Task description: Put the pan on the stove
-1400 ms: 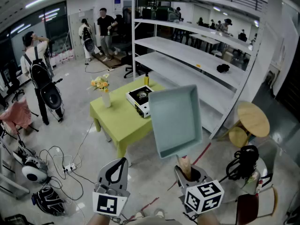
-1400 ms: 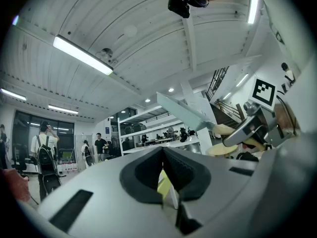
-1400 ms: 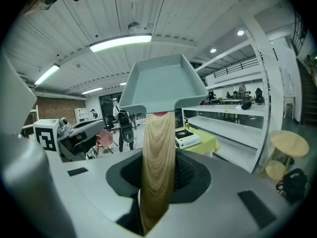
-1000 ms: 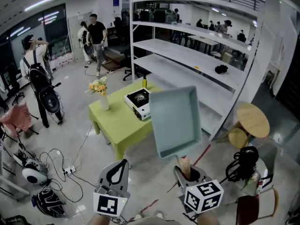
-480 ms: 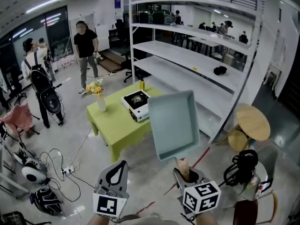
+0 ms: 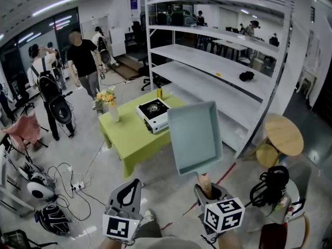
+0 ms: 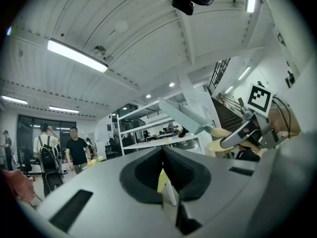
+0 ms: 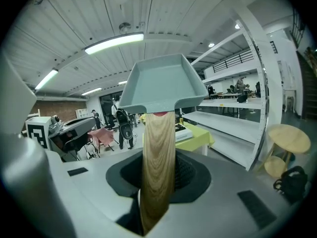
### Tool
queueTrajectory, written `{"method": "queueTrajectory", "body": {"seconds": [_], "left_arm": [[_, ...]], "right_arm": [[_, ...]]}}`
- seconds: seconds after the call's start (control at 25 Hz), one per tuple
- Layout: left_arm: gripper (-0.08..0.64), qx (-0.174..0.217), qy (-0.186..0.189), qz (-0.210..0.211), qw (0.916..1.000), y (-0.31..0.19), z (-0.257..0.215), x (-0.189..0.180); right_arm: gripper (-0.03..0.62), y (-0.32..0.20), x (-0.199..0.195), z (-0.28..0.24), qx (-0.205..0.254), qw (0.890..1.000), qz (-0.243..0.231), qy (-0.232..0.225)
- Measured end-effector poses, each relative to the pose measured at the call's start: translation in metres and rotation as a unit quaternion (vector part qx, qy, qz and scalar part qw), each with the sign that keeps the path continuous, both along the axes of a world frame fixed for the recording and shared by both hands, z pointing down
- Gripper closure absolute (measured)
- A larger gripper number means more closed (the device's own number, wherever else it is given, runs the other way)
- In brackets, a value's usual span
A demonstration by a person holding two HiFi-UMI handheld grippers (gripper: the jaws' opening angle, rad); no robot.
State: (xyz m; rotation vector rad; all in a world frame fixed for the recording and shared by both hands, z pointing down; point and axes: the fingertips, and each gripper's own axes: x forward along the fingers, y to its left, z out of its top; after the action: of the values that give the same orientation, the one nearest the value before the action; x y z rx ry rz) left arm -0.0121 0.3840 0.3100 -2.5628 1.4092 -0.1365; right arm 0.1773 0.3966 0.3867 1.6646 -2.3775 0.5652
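Right gripper (image 6: pixel 206 190) sits at the bottom of the head view, just right of centre, with its jaws clamped on the wooden handle (image 8: pixel 158 157) of the pan (image 6: pixel 194 136). In the right gripper view the handle runs straight up between the pads. The pan is square and grey-blue, held up in the air in the middle of the frame and tipped so its open side faces the camera.

Left gripper (image 6: pixel 129 191) is at bottom centre-left, jaws closed together with nothing between them – the left gripper view shows the tips meeting.

Further out, the portable stove (image 6: pixel 154 113) sits on the far right corner of a lime-green table (image 6: pixel 132 136), well apart from the pan, though in the picture the pan's left edge falls just beside it. A vase of flowers (image 6: pixel 110 104) stands on the table's left side. A white shelf rack (image 6: pixel 218 61) fills the upper right, and round wooden stools (image 6: pixel 284 134) sit at the right edge.
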Motion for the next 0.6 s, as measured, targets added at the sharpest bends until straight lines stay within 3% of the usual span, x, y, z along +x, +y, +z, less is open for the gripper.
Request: {"method": "queueTrajectory", "body": {"seconds": [0.6], "left_arm": [[0.552,-0.002,0.009,-0.002,1.0,-0.062,0.033,-0.004]], "right_arm": [[0.494,-0.05,-0.001,0.037,-0.013,1.0,-0.003,0.016]]}}
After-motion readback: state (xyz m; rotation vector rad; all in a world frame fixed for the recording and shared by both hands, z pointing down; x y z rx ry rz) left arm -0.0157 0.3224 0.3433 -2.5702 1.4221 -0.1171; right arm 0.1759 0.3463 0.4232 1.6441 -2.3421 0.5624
